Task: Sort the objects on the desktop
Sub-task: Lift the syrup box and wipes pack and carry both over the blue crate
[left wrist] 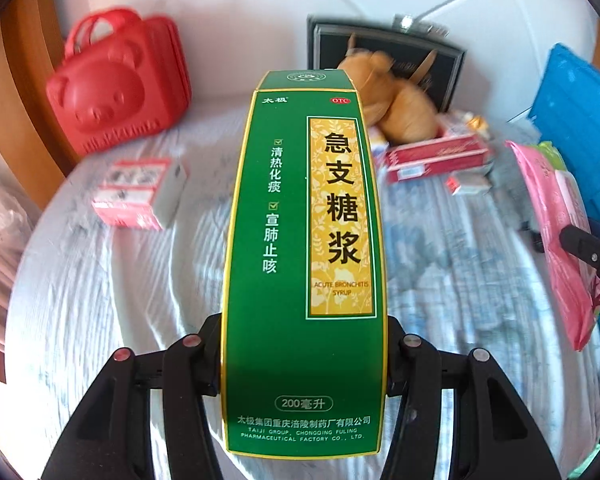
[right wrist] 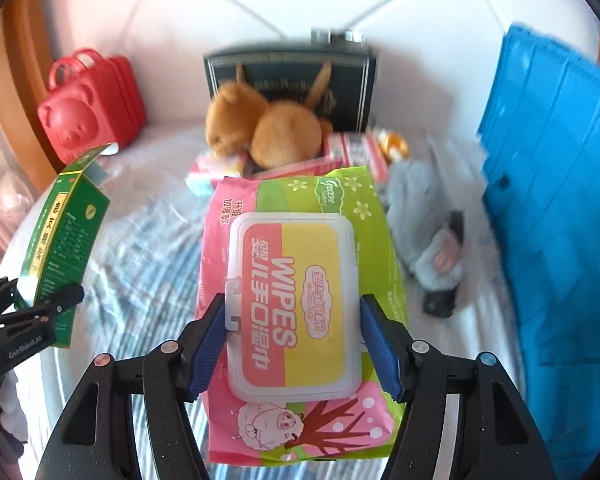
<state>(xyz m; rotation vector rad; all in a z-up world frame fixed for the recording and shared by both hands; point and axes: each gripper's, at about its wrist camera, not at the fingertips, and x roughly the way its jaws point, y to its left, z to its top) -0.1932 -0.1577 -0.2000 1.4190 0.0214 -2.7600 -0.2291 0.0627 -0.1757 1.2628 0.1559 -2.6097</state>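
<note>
Green syrup box (left wrist: pixel 306 264) fills the left wrist view, clamped between the left gripper (left wrist: pixel 304 356) fingers above the bed; behind it, a plush toy (left wrist: pixel 400 108) sits in a red carton (left wrist: pixel 436 156). Right wrist view: right gripper (right wrist: pixel 294 344) grasps a wipes pack (right wrist: pixel 300 280) by its sides.

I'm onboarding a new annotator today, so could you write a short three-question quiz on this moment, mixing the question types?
1. True or false: the left gripper is shut on the green syrup box.
2. Multiple choice: the right gripper holds
A. a plush toy
B. the wipes pack
C. a grey cloth
3. Fill in: the red case at the back left has the face of a ____ moulded on it.

Key: 1 true. 2 B. 3 bear.
</note>
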